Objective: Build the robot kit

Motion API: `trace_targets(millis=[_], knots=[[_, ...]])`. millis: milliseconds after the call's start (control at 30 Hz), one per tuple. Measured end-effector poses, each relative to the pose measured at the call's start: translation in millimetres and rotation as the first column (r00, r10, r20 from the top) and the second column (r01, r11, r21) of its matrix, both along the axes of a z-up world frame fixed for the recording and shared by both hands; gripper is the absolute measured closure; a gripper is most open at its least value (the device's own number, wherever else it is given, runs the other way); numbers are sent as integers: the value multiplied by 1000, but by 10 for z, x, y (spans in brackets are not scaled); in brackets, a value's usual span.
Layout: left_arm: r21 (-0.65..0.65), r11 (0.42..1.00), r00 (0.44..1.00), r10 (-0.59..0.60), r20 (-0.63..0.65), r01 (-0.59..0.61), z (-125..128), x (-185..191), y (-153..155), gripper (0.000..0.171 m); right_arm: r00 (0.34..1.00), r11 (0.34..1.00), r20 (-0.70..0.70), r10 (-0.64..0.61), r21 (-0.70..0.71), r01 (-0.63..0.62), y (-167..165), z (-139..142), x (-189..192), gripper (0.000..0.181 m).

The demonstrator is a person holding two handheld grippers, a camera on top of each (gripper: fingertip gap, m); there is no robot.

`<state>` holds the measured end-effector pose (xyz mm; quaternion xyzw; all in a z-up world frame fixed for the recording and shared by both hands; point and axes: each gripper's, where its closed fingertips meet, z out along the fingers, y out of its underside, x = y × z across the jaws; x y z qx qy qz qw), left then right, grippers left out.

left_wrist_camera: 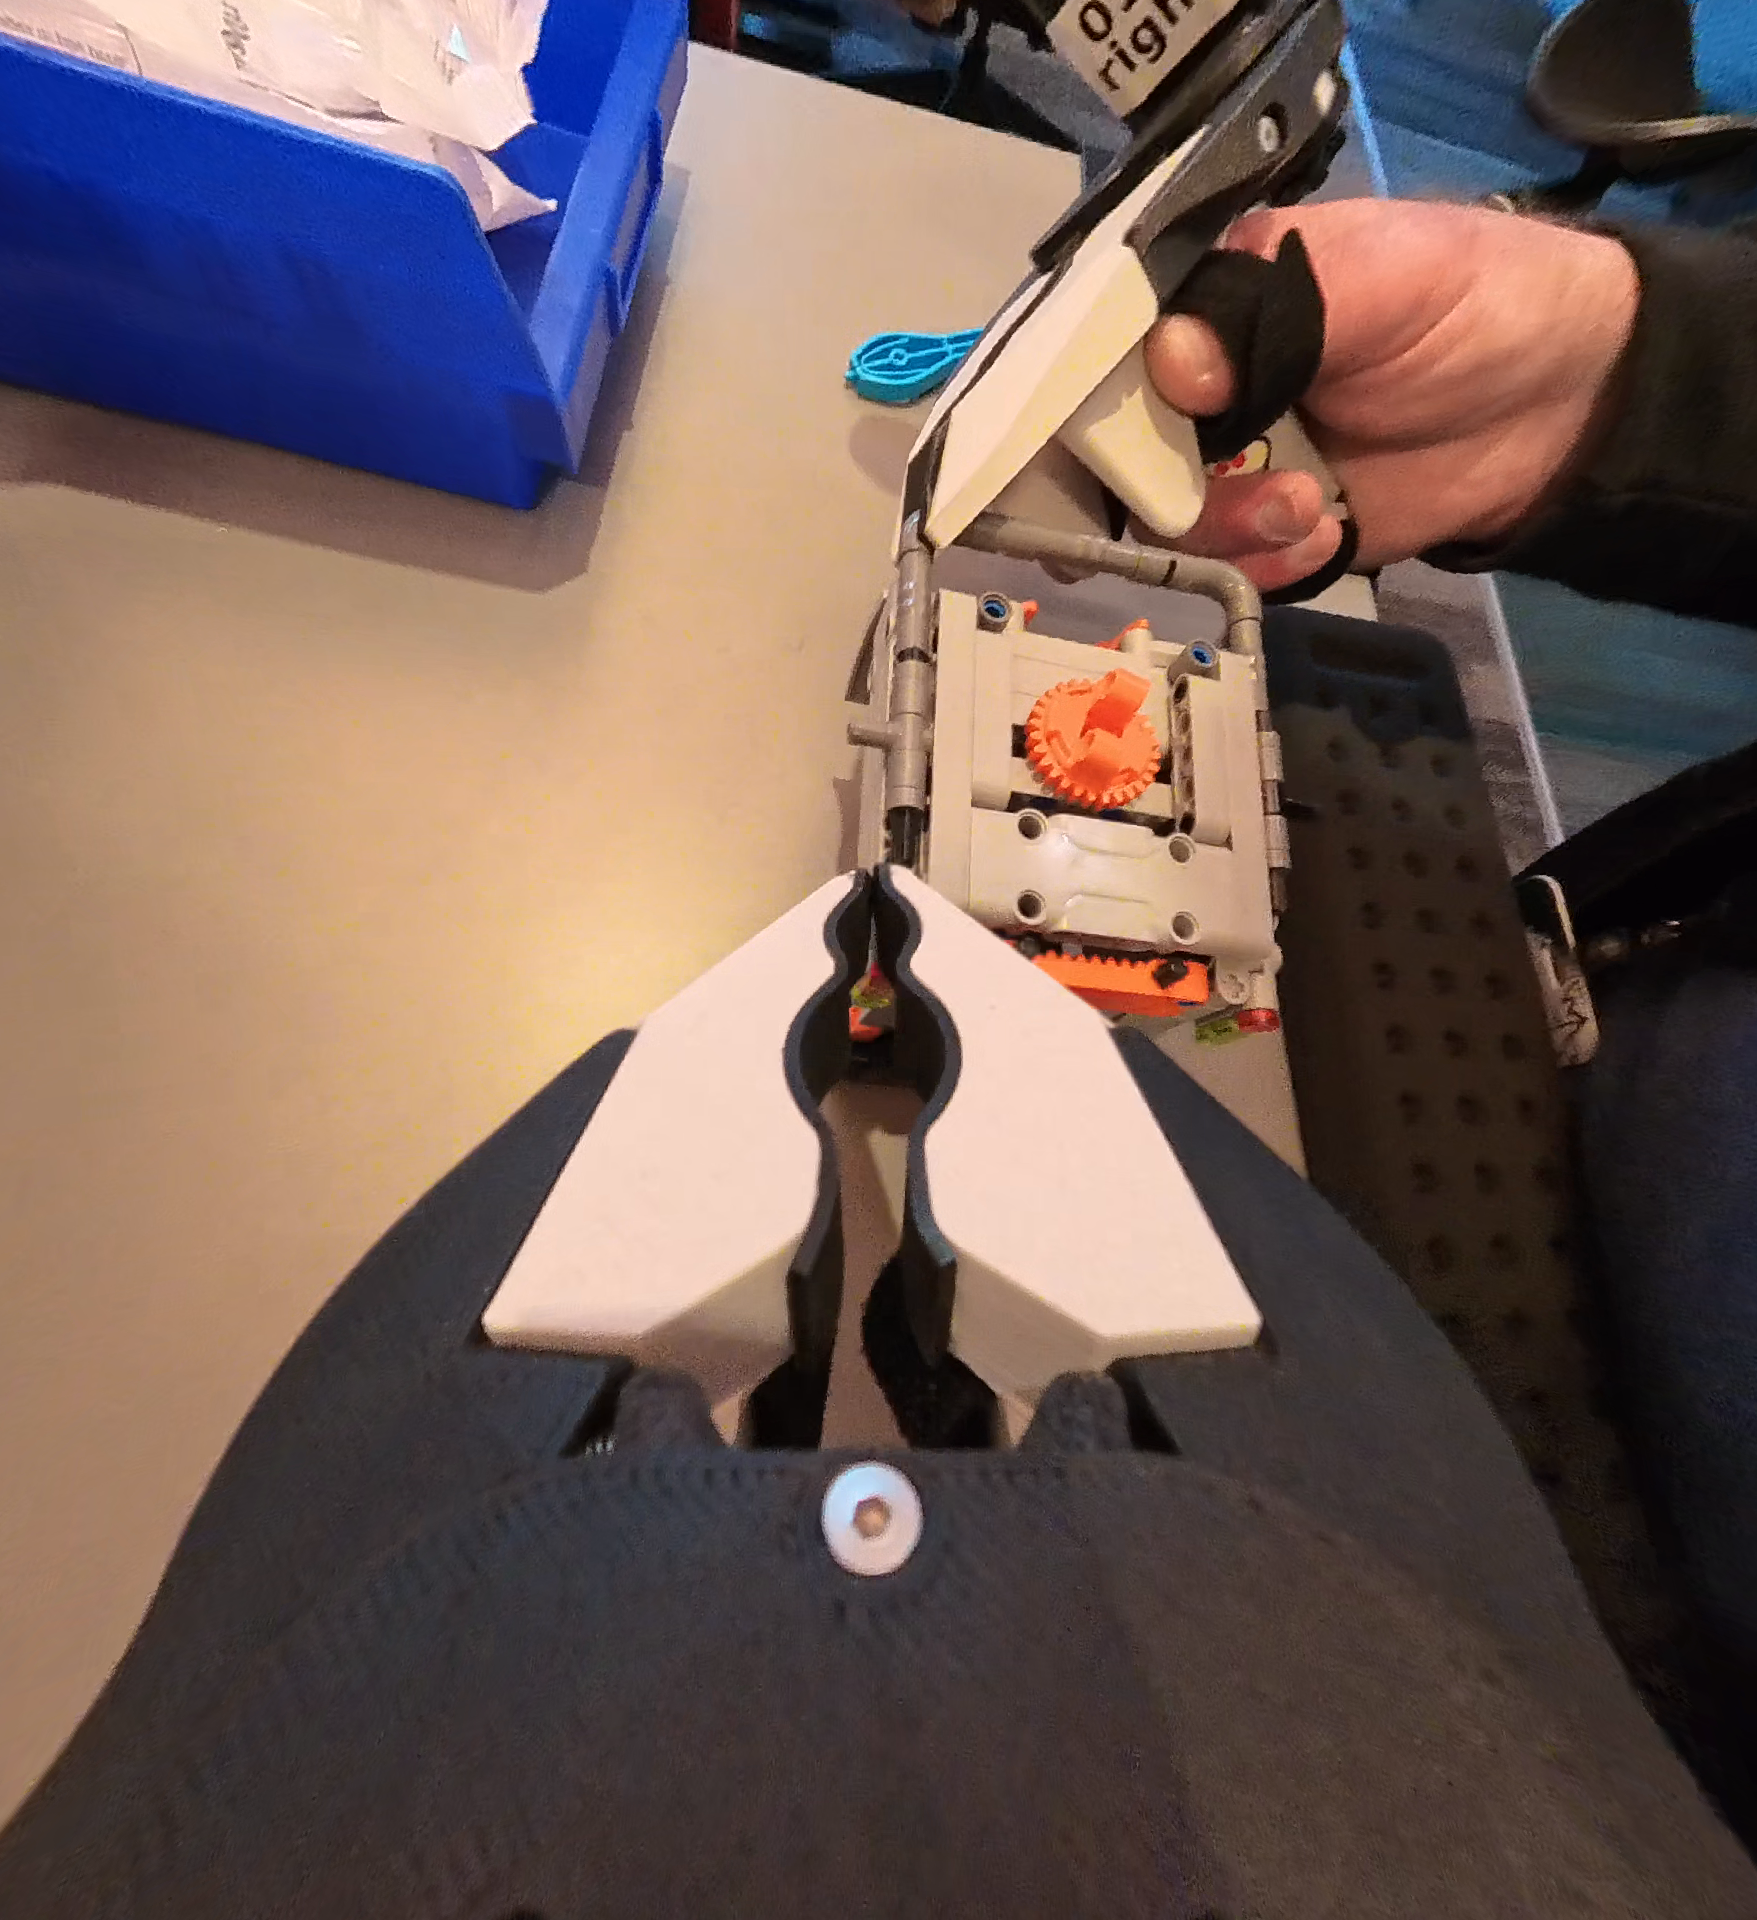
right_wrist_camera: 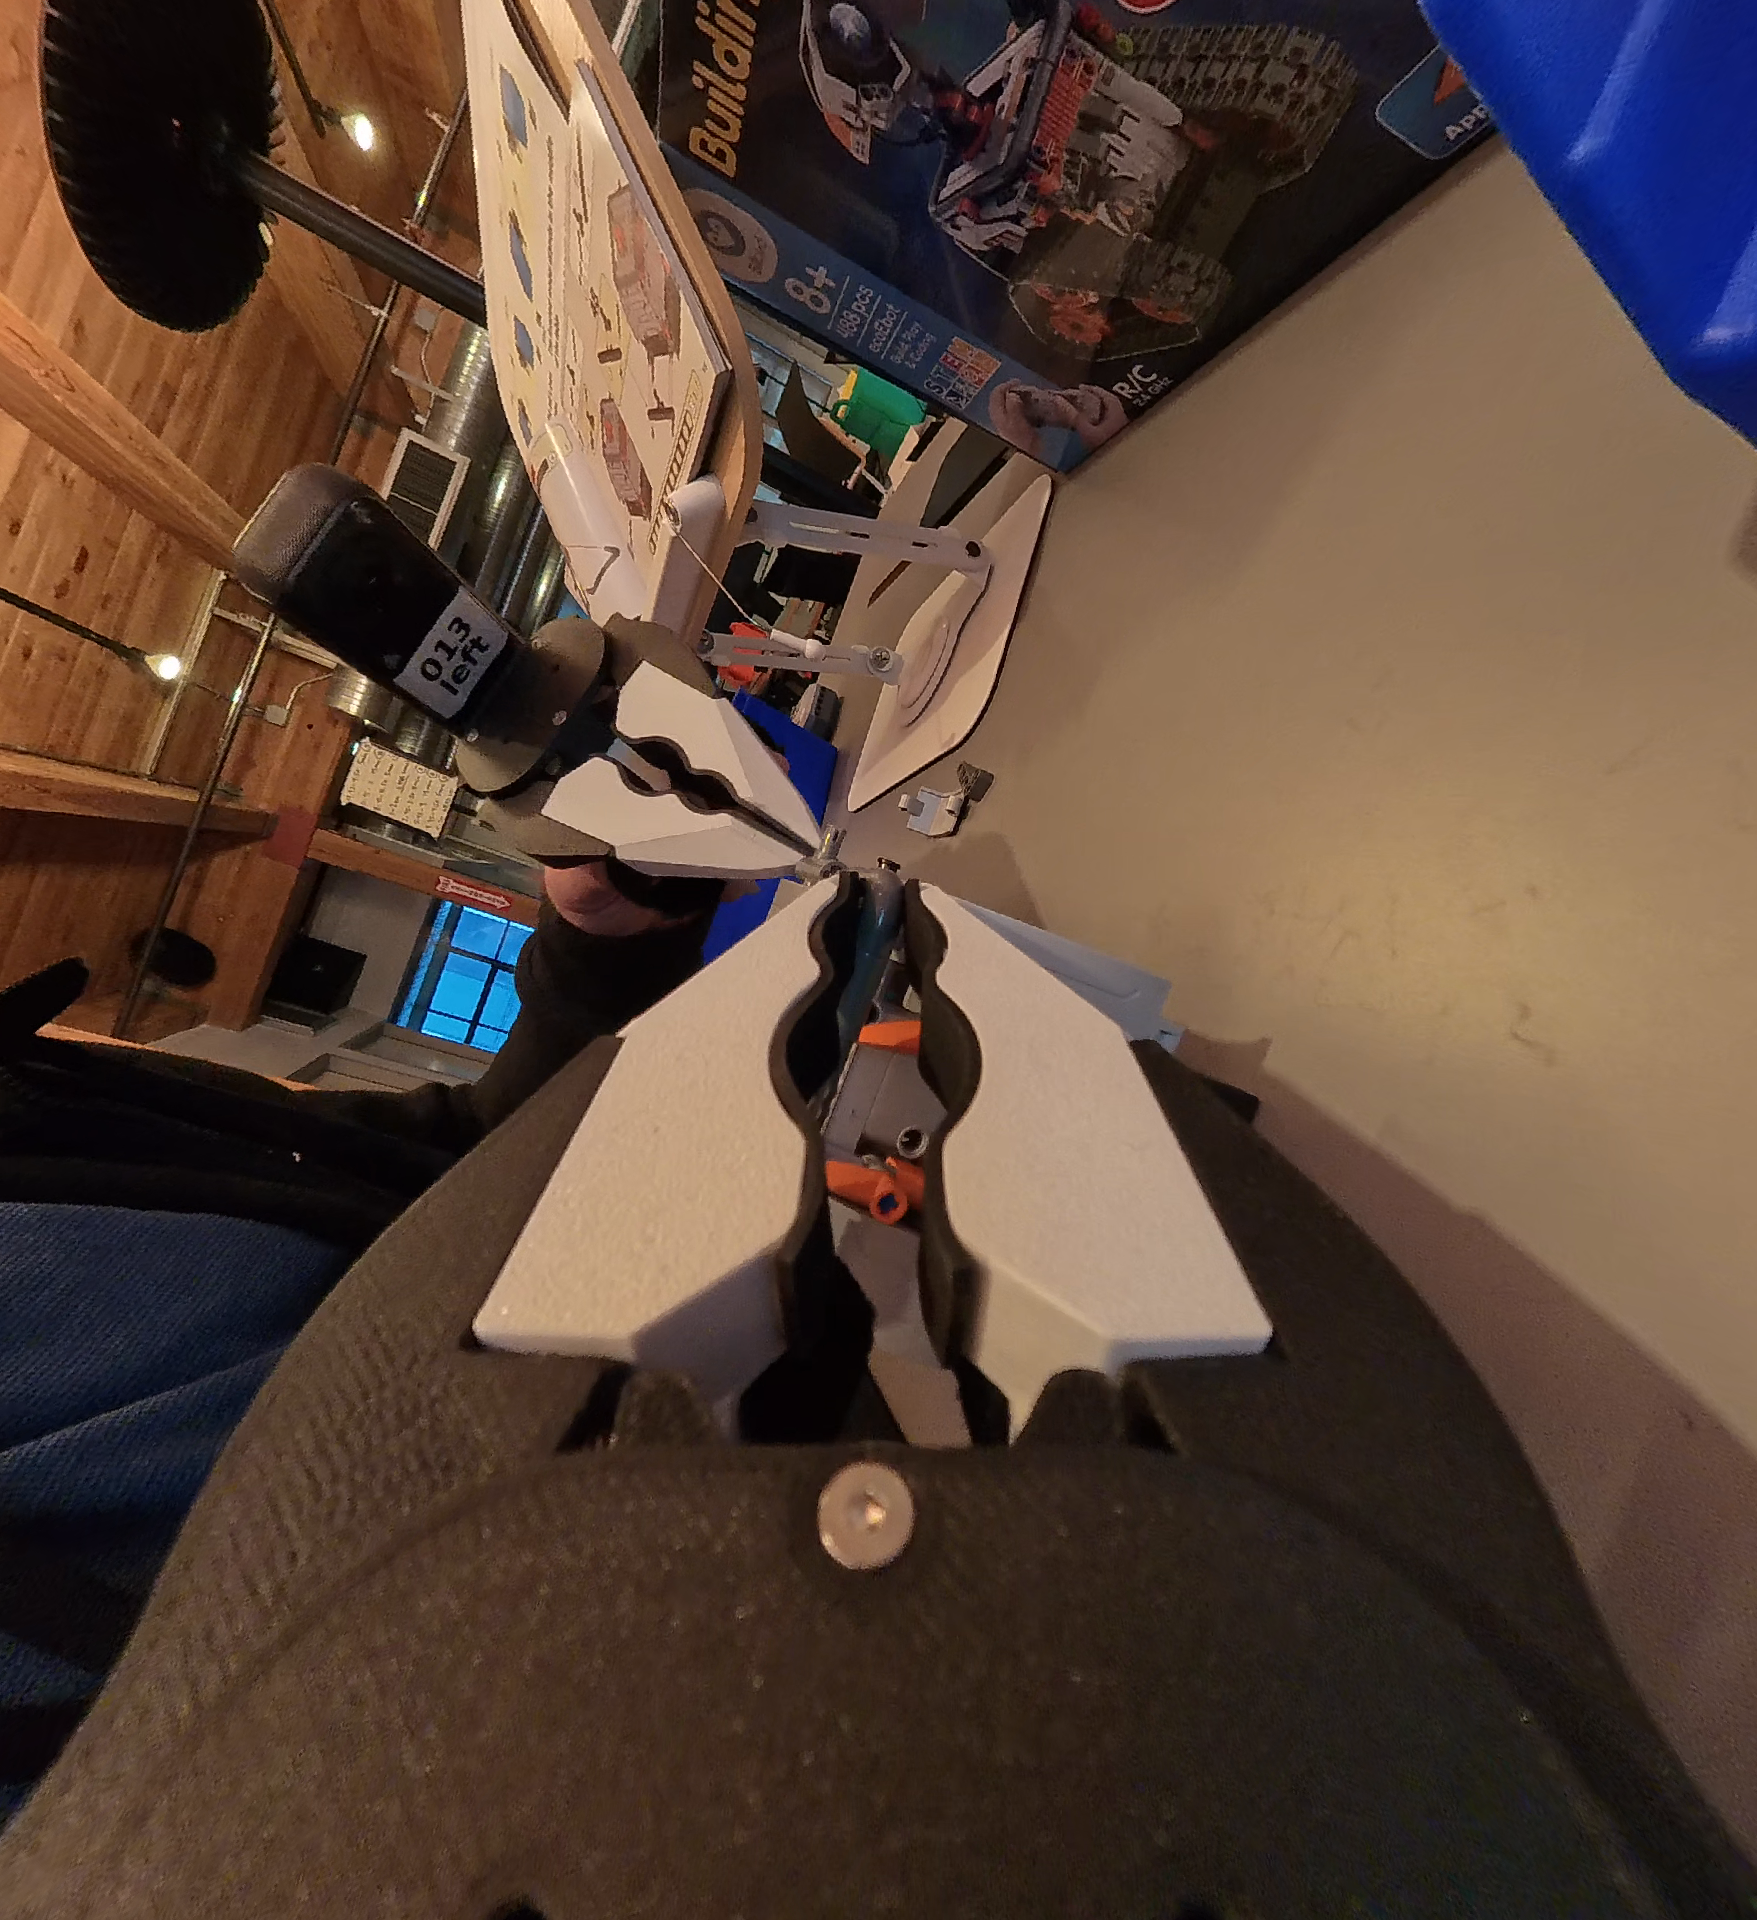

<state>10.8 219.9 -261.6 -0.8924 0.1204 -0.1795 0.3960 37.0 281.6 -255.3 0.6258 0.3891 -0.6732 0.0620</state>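
Observation:
A white and grey brick model [left_wrist_camera: 1092, 831] with an orange gear [left_wrist_camera: 1092, 740] lies on the beige table [left_wrist_camera: 334, 935]. A grey tube frame [left_wrist_camera: 910, 675] runs round it. My right gripper [left_wrist_camera: 924, 525], held by a hand [left_wrist_camera: 1393, 374], is shut on that tube at its far corner. The right wrist view shows the tube [right_wrist_camera: 874, 925] pressed between its pads, at the gripper's tips [right_wrist_camera: 872, 883]. My left gripper [left_wrist_camera: 874, 878] is shut, with its tips at the near end of the frame. In the right wrist view the left gripper [right_wrist_camera: 801, 847] has its tips right against a small grey connector [right_wrist_camera: 820, 854].
A blue bin [left_wrist_camera: 282, 291] with white bags stands at the far left, and a teal piece [left_wrist_camera: 905, 358] lies beyond the model. A dark perforated mat [left_wrist_camera: 1414, 935] lies to the right. A kit box [right_wrist_camera: 1061, 208], a booklet on a stand [right_wrist_camera: 604, 270] and a small white part [right_wrist_camera: 941, 810] are nearby. About 8 cm separates my left fingertips from my right.

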Motion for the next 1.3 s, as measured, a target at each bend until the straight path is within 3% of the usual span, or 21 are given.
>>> trace_targets(millis=[367,700,1300], knots=[[61,998,999,-31,37,29,3,47,-9,171,1000,1000,-6,-3,-9,3,3,-6,12,176],[99,995,999,4,42,-8,2,113,20,171,998,994,-57,-29,-109,22,30,15,44,177],[134,988,996,84,-37,-78,1,162,53,171,999,1000,-34,1,14,0,28,-19,57,176]])
